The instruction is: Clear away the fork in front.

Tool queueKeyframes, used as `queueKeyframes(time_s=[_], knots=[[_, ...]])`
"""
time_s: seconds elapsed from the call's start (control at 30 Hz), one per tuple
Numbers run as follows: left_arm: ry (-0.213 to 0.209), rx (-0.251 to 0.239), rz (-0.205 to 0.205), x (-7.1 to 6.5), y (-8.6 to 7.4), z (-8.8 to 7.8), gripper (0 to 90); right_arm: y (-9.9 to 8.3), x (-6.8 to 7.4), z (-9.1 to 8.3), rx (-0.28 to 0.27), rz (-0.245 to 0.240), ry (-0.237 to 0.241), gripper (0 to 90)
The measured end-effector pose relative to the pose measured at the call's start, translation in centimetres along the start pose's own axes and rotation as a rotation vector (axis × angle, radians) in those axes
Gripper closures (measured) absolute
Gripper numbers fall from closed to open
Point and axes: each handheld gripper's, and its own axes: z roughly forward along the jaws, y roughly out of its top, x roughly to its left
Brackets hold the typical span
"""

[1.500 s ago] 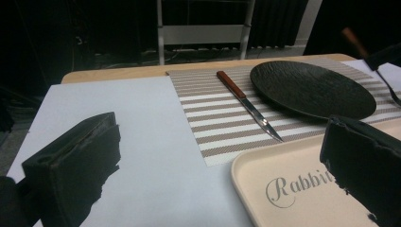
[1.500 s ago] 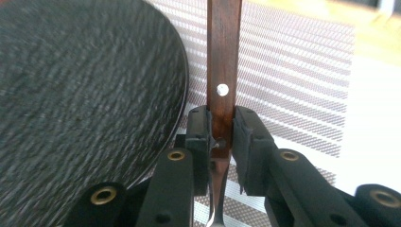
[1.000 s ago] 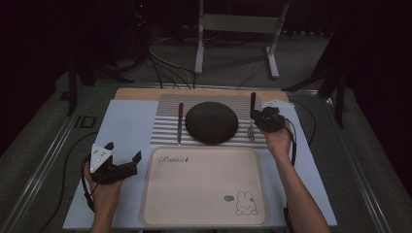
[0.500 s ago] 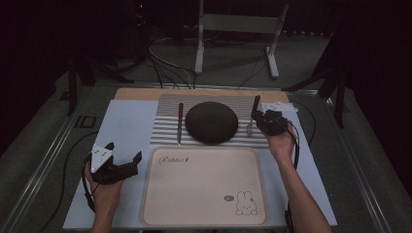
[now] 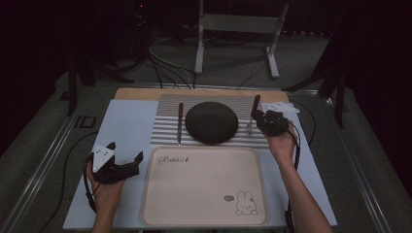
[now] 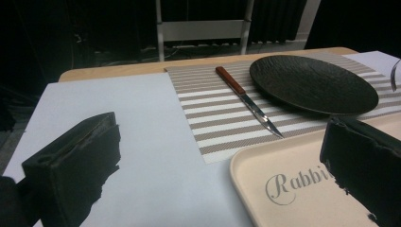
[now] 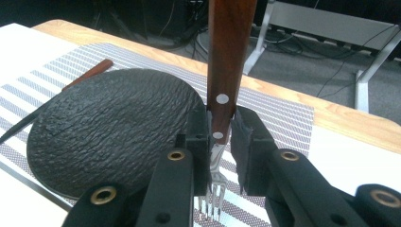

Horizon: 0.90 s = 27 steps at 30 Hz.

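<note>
A fork (image 7: 230,47) with a reddish wooden handle stands nearly upright in my right gripper (image 7: 220,137), which is shut on it just above the metal neck. Its tines point down at the striped placemat (image 5: 165,127), right of the black plate (image 5: 211,122); whether they touch the mat I cannot tell. From above, the right gripper (image 5: 258,119) sits by the plate's right rim. A knife (image 5: 180,121) lies left of the plate. My left gripper (image 5: 125,151) rests open and empty on the pale mat, left of the beige tray (image 5: 204,194).
In the left gripper view the knife (image 6: 246,99) and plate (image 6: 312,82) lie ahead, and the tray's printed corner (image 6: 302,189) is near the right jaw. A pale blue mat (image 5: 121,126) covers the table. A metal stand (image 5: 233,29) and cables lie beyond the far edge.
The right hand has shifted very slightly with the fork still held upright beside the plate. The left hand and its open gripper have stayed in place.
</note>
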Motion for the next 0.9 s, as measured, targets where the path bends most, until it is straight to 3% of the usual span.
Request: queueKeyframes(time_s=[0.2, 0.4, 0.63, 0.9], knots=[[-0.026, -0.002, 0.011, -1.1, 0.7, 0.6, 0.0, 0.3, 0.5, -1.0, -0.017, -0.018, 0.011, 77.4], [-0.062, -0.023, 0.031, -2.5, 2.4, 1.2, 0.0, 0.5, 1.2, -1.9, -0.037, -0.034, 0.032, 77.4], [-0.110, -0.055, -0.003, -3.6, 4.1, 2.4, 0.0, 0.8, 2.0, -3.0, -0.061, -0.049, 0.056, 77.4], [-0.178, -0.034, 0.040, -6.5, 6.5, 4.5, 0.0, 1.0, 3.3, -4.9, -0.110, -0.059, 0.105, 77.4]])
